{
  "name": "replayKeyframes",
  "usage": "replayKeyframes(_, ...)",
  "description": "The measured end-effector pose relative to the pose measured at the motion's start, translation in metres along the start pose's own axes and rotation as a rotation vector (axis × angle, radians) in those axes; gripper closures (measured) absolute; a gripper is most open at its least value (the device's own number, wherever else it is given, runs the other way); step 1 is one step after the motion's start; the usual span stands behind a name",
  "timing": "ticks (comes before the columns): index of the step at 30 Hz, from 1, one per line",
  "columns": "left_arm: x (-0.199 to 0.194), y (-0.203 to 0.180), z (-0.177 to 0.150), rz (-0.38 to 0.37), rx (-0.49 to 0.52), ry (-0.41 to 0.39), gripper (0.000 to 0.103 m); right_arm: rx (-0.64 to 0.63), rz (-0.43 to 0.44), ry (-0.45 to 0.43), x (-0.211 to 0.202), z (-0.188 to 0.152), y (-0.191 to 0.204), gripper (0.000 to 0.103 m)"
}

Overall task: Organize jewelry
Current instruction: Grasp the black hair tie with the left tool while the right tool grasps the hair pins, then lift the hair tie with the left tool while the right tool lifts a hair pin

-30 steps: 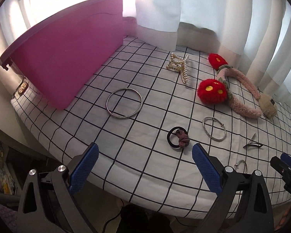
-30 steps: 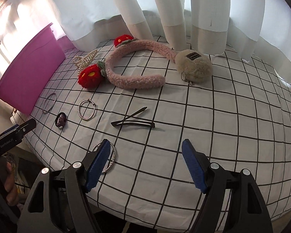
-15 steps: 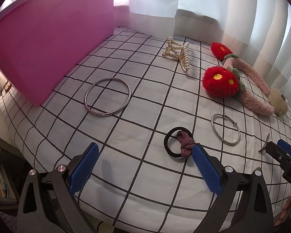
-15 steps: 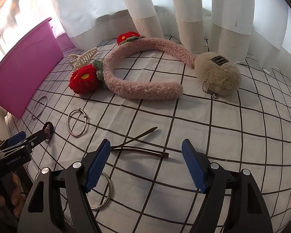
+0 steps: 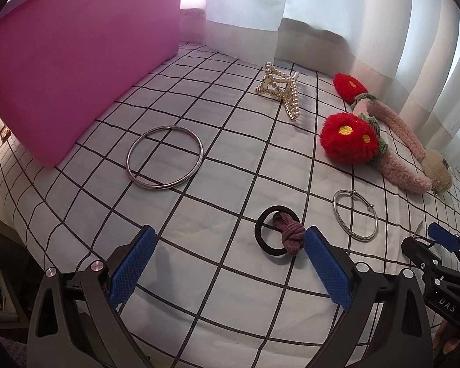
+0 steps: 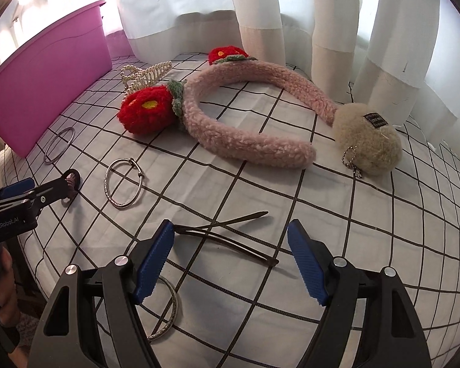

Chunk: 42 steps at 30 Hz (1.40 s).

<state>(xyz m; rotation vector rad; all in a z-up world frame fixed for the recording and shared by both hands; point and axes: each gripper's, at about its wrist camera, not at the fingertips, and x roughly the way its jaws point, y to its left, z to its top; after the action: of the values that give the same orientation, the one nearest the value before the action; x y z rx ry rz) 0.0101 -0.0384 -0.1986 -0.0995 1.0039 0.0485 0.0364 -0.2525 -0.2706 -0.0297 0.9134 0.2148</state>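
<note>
My left gripper (image 5: 227,263) is open and empty, low over the checked cloth; a black hair tie with a maroon knot (image 5: 279,236) lies just ahead of its right finger. A large silver bangle (image 5: 164,161) lies further ahead to the left, a smaller silver bracelet (image 5: 355,219) to the right. My right gripper (image 6: 230,260) is open and empty, with a dark metal hair clip (image 6: 227,233) lying between its fingertips. Another silver bangle (image 6: 168,312) lies under its left finger. A pink storage bin (image 5: 76,61) stands at the left.
A pearl claw clip (image 5: 279,92), a pink fuzzy headband with red flowers (image 6: 245,122) and a beige pompom keychain (image 6: 368,138) lie further back. White curtains hang behind. The cloth's edge drops off just below both grippers.
Both grippers have moved forward and lower over the cloth. The hair tie is now close to my left gripper's right finger; the hair clip now lies between my right gripper's fingers.
</note>
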Motion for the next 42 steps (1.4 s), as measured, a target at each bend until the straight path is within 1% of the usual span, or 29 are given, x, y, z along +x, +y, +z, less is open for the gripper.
replayKeyframes(2, 0.002, -0.001, 0.0, -0.008, 0.001, 0.0, 0.007, -0.029, -0.021, -0.014, 0.001, -0.002, 0.004, 0.028)
replayKeyframes(5, 0.006, -0.005, 0.0, -0.016, 0.004, 0.001, 0.007, -0.025, -0.013, -0.031, 0.002, -0.004, 0.003, 0.026)
replayKeyframes(7, 0.009, -0.008, -0.001, -0.021, 0.008, 0.008, 0.007, -0.02, -0.023, -0.036, 0.003, -0.006, 0.002, 0.02)
replayKeyframes(9, 0.011, -0.012, -0.002, -0.003, 0.026, 0.005, 0.006, -0.008, -0.022, -0.033, 0.004, -0.006, -0.001, 0.015)
replayKeyframes(11, 0.013, -0.015, -0.002, 0.008, 0.042, 0.003, 0.006, -0.016, -0.023, -0.031, 0.004, -0.006, 0.0, 0.012)
replayKeyframes(13, 0.014, -0.016, -0.001, 0.003, 0.04, 0.0, 0.006, -0.009, -0.027, -0.032, 0.005, -0.006, -0.001, 0.009)
replayKeyframes(15, 0.014, -0.018, 0.0, -0.009, 0.044, -0.007, 0.007, -0.009, -0.029, -0.032, 0.005, -0.006, -0.001, 0.009)
replayKeyframes(16, 0.014, -0.02, -0.001, 0.001, 0.052, -0.013, 0.008, -0.008, -0.03, -0.034, 0.005, -0.006, 0.0, 0.009)
replayKeyframes(18, 0.015, -0.024, -0.001, 0.016, 0.076, -0.021, 0.017, -0.01, -0.03, -0.035, 0.004, -0.007, 0.0, 0.009)
replayKeyframes(19, 0.013, -0.025, -0.001, 0.013, 0.081, -0.031, 0.025, -0.014, -0.029, -0.034, 0.004, -0.006, 0.0, 0.009)
replayKeyframes(21, 0.01, -0.027, -0.001, 0.004, 0.092, -0.041, 0.044, -0.018, -0.026, -0.029, 0.004, -0.005, 0.0, 0.009)
replayKeyframes(22, 0.008, -0.029, -0.002, -0.001, 0.101, -0.045, 0.05, -0.019, -0.026, -0.028, 0.004, -0.005, 0.0, 0.009)
replayKeyframes(24, 0.006, -0.031, -0.003, -0.009, 0.116, -0.052, 0.075, -0.019, -0.021, -0.03, 0.002, -0.005, 0.0, 0.01)
replayKeyframes(26, 0.004, -0.033, -0.005, -0.006, 0.13, -0.056, 0.086, -0.019, -0.019, -0.032, 0.001, -0.006, 0.0, 0.01)
replayKeyframes(27, 0.003, -0.033, -0.006, -0.004, 0.132, -0.057, 0.086, -0.018, -0.017, -0.035, 0.0, -0.006, 0.0, 0.014)
replayKeyframes(28, 0.003, -0.032, -0.006, -0.008, 0.13, -0.057, 0.087, -0.019, -0.018, -0.045, -0.003, -0.007, 0.001, 0.023)
replayKeyframes(29, 0.003, -0.031, -0.006, -0.01, 0.124, -0.056, 0.087, -0.02, -0.018, -0.053, -0.005, -0.007, 0.001, 0.028)
replayKeyframes(31, 0.003, -0.028, -0.006, -0.015, 0.118, -0.054, 0.087, -0.028, -0.017, -0.064, -0.008, -0.008, 0.002, 0.044)
replayKeyframes(33, 0.003, -0.027, -0.006, -0.012, 0.117, -0.053, 0.087, -0.043, -0.022, -0.072, -0.01, -0.009, 0.004, 0.053)
replayKeyframes(41, 0.001, -0.021, -0.005, -0.012, 0.108, -0.044, 0.087, -0.075, -0.032, -0.1, -0.017, -0.011, 0.009, 0.062)
replayKeyframes(42, 0.001, -0.02, -0.005, -0.012, 0.105, -0.045, 0.087, -0.078, -0.037, -0.108, -0.019, -0.011, 0.01, 0.067)
